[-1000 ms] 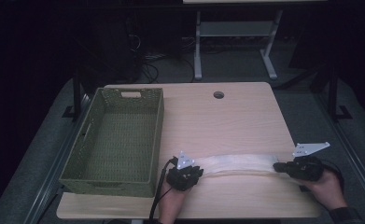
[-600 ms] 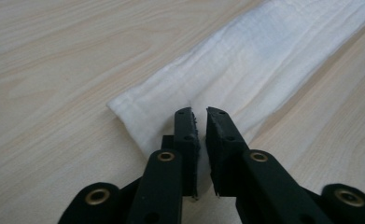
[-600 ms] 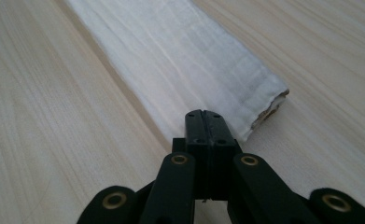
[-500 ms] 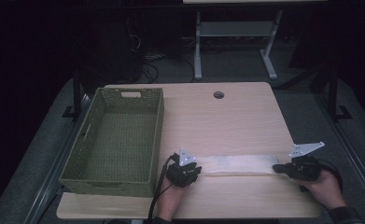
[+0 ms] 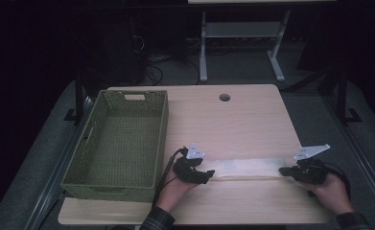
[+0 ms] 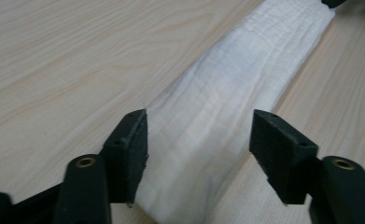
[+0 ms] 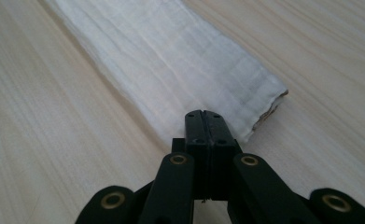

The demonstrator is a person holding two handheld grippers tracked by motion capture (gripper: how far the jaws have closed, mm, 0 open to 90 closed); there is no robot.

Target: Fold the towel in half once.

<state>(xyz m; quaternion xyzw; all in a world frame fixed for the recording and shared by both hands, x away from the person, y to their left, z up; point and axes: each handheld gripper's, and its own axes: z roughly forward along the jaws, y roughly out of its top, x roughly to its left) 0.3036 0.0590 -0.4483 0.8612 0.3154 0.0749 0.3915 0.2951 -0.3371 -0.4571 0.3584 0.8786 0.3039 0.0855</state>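
Note:
A long white folded cloth (image 5: 245,167) lies flat across the near part of the wooden table (image 5: 223,124). My left gripper (image 5: 206,176) is at the cloth's left end. In the left gripper view its jaws (image 6: 208,140) stand open on either side of the cloth (image 6: 245,70) without touching it; they have just been opening. My right gripper (image 5: 283,170) is at the cloth's right end. In the right gripper view its jaws (image 7: 206,116) are shut together, tips over the near corner of the cloth (image 7: 171,56). No cloth shows between the pads.
A green woven basket (image 5: 108,189) with nothing in it stands on the table's left side, close to my left hand. A round cable hole (image 5: 224,97) sits near the far edge. Bare wood lies beyond the cloth. Dark floor and a metal stand are behind the table.
The left gripper's jaws have opened and let go of the cloth's left end, and that hand has lifted slightly. The right gripper and the cloth have stayed put.

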